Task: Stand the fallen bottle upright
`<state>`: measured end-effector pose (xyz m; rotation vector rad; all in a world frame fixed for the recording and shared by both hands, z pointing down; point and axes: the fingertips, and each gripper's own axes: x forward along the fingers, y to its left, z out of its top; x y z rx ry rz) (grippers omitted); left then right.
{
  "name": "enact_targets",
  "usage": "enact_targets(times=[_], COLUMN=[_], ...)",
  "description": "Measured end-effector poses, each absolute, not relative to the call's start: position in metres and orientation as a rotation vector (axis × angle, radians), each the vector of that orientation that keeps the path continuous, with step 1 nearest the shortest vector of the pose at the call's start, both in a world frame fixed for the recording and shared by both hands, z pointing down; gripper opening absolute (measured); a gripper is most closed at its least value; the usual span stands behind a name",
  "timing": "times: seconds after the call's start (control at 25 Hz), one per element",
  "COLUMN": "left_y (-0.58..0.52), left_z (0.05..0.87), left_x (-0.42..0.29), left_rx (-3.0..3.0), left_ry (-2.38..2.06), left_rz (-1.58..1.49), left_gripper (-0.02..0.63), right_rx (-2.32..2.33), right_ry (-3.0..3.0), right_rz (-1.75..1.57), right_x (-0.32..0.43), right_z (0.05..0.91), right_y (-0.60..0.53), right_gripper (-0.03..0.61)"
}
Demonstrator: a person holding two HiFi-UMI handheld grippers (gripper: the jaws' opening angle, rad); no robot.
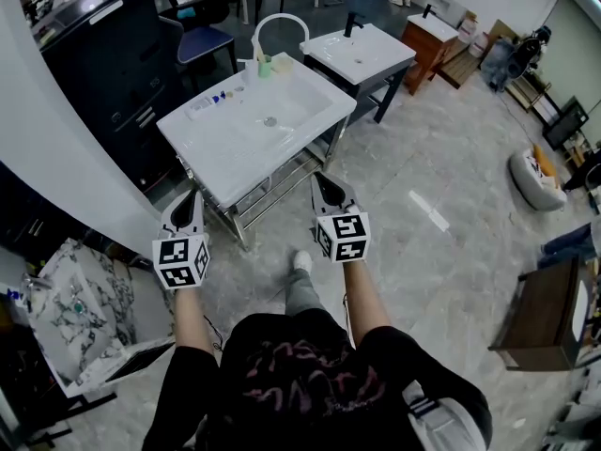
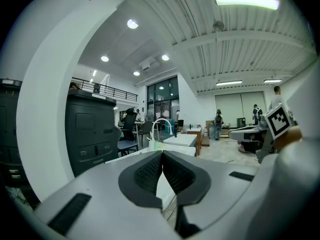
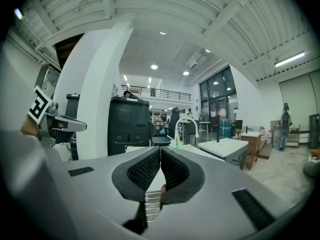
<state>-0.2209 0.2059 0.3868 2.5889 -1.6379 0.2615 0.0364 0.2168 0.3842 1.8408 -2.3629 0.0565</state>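
a: how many grippers, and what are they doing?

b: two. the left gripper (image 1: 192, 198) and the right gripper (image 1: 325, 180) are both held low in front of the person, just short of the near edge of the white washbasin surface (image 1: 305, 111). each carries one marker cube, so two cubes: (image 1: 181, 261) and (image 1: 341, 237).

a: are they clenched or released?

b: both clenched on nothing. in the left gripper view the two ribbed pads (image 2: 148, 171) meet at the tips, and it's the same in the right gripper view, with only the basin's metal frame showing past them.

a: where's the bottle?

b: one bottle (image 1: 200, 106), pale and small in the head view, lies on its side on the far left corner of the surface, well apart from both grippers. a few tiny things (image 1: 222, 94) sit just beside it, too small to name.

a: anything else on that surface?

b: one green cup (image 1: 265, 65) at the back, upright next to one arched white faucet (image 1: 282, 19).

a: and around it?

b: two more basins behind it, making three: one white with a black faucet (image 1: 352, 23), and one on a wooden cabinet (image 1: 424, 45). there's also one blue-seated chair (image 1: 205, 39) and one dark cabinet (image 1: 103, 64) to the left.
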Motion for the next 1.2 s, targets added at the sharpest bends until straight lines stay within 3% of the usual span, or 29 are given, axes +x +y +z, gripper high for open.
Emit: enact_targets(times=[1.2], left_y=[-0.093], left_z=[0.439], left_x=[-0.133], left_rx=[2.287], left_ry=[-1.802], left_rz=[0.531], left_gripper=[0.017], right_rx=[1.525], right_ry=[-2.512], right_rz=[0.220], right_x=[0.125], right_z=[0.443], right_y=[-0.134], right_gripper=[0.014])
